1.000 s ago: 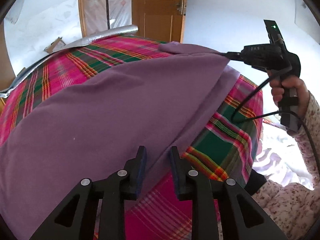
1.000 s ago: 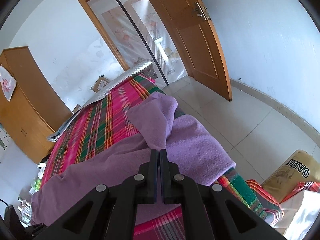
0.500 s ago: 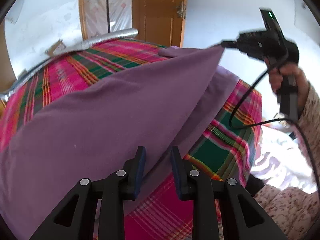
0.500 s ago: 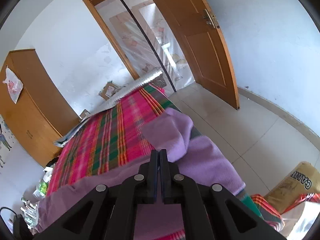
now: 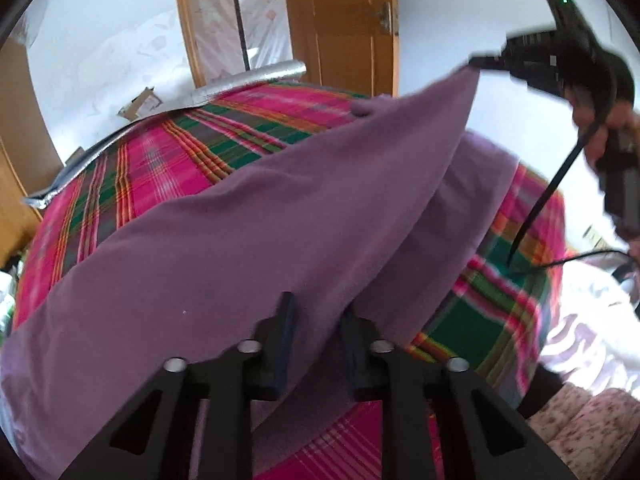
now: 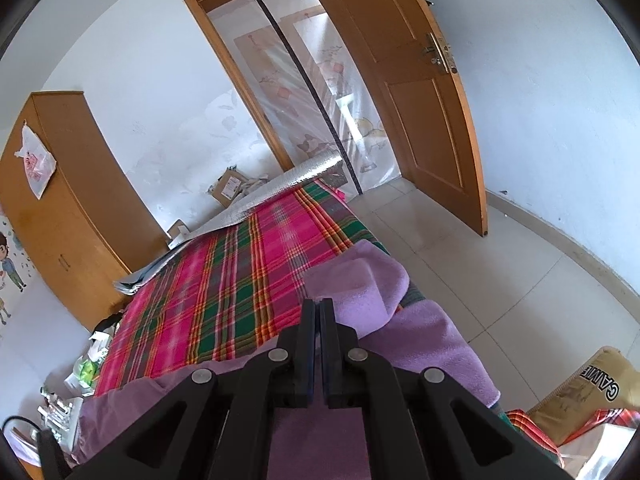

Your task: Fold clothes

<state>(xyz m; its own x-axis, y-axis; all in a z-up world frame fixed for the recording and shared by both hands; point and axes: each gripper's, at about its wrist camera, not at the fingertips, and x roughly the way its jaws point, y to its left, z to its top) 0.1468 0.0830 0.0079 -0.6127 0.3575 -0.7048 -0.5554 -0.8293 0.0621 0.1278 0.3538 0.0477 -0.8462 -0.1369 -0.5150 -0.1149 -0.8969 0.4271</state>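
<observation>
Home bedroom: plaid-covered bed (image 6: pixel 240 280), wooden wardrobe (image 6: pixel 76 208) (door (image 6: pixel 420 100) ajar).

A plain purple garment (image 5: pixel 248 240) lies on a bedspread (image 6: pixel 224 280) checked in pink, green and orange. The hand-held grippers are black; the door (image 6: pixel 404 80) and wardrobe (image 6: pixel 68 208) are orange-brown wood.

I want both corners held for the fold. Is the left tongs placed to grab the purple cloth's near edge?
Probably yes: the left tongs are open with the purple cloth edge already between the fingers, nothing in the way.
</observation>
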